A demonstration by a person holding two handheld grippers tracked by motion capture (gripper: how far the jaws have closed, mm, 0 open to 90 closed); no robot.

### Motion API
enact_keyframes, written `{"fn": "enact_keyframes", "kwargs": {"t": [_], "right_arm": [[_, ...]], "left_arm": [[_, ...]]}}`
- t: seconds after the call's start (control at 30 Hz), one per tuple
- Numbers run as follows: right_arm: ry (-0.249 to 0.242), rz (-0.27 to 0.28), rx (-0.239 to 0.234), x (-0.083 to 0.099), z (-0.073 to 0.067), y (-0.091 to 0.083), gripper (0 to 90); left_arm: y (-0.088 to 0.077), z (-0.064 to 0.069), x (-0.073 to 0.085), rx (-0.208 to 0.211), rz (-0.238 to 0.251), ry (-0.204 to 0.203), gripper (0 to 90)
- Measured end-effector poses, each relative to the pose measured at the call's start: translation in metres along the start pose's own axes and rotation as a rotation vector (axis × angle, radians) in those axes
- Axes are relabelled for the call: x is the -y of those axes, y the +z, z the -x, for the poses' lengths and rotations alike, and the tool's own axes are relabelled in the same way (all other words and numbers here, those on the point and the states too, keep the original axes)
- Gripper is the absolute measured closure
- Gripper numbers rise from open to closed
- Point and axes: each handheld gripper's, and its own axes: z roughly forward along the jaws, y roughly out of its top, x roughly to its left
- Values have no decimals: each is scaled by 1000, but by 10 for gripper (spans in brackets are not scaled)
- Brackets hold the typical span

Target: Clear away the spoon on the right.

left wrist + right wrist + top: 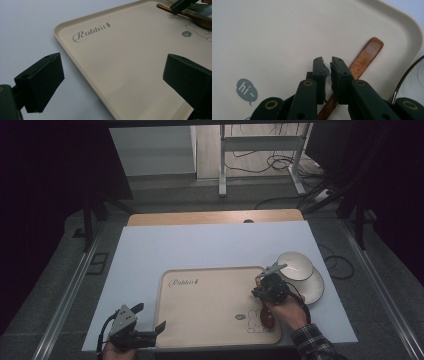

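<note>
A beige tray (200, 320) printed with a rabbit lies on the white sheet, and a wooden spoon (267, 317) rests on its right side. In the right gripper view, the spoon's handle (367, 53) runs under the right-hand jaw toward the tray's corner. My right gripper (328, 66) hovers over the handle with only a narrow gap between its jaws and nothing pinched there. In the high view, this right gripper (259, 292) sits at the tray's right edge. My left gripper (149, 317) stands open at the tray's front left corner. Its jaws (112, 65) straddle bare tray (125, 37).
A white bowl (295, 265) sits on a white plate (314, 292) just right of the tray, close to my right hand. The white sheet (200, 245) covers a wooden table (215, 217). Cables and a metal stand are on the floor behind.
</note>
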Motion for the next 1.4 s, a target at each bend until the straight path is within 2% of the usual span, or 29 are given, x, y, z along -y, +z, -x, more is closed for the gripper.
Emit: {"fn": "enact_keyframes", "kwargs": {"t": [0.77, 0.9, 1.4], "right_arm": [[-12, 63, 12, -3, -7, -16, 624], [-5, 74, 16, -4, -8, -19, 572], [-47, 136, 56, -4, -17, -33, 344]], "left_arm": [[0, 0, 0, 0, 1, -3, 32], [0, 0, 0, 0, 1, -3, 32], [0, 0, 0, -1, 0, -1, 32]]}}
